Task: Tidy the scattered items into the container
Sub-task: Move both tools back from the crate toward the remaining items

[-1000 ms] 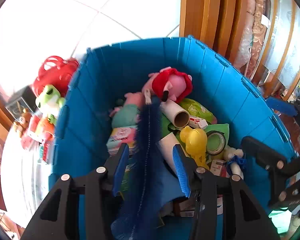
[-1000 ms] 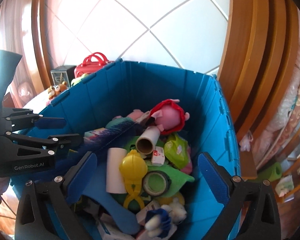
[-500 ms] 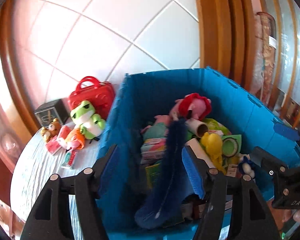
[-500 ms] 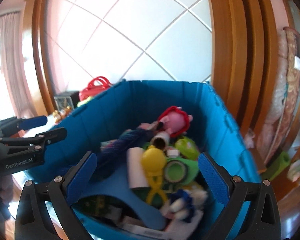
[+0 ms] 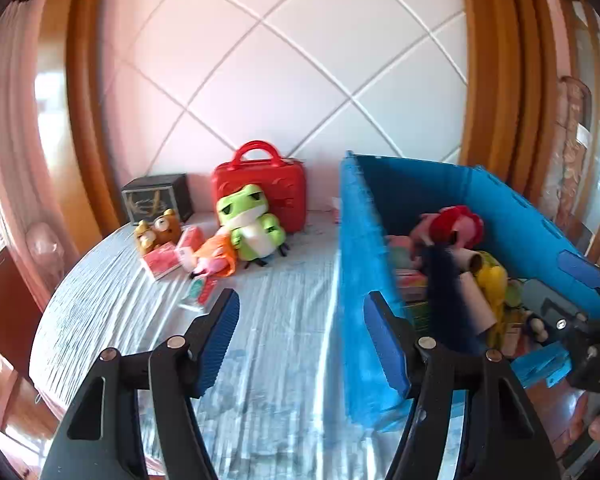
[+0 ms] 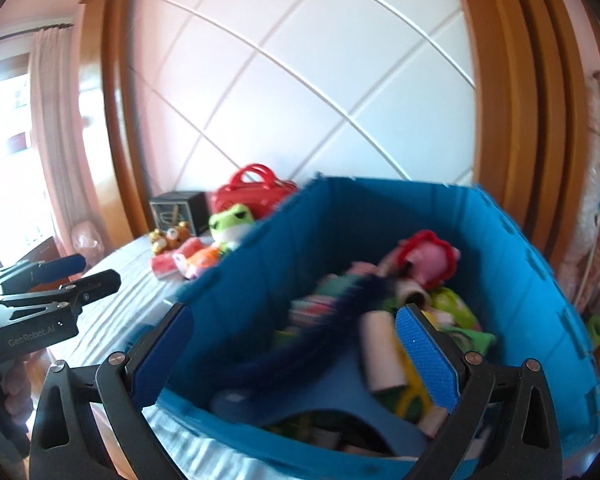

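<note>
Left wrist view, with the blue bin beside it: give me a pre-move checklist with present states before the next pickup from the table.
1. Left gripper jaws open, nothing between them: ok.
2. Right gripper jaws open and empty: ok.
3. Items left to tidy: green frog plush, bear figures and pink packets lie on the table, outside the blue bin: not ok.
4. Path from the left gripper to the frog plush free of obstacles: ok.
5. Room left in the blue bin, already piled with toys: cannot tell.
6. Red case meant for tidying too: cannot tell.
</note>
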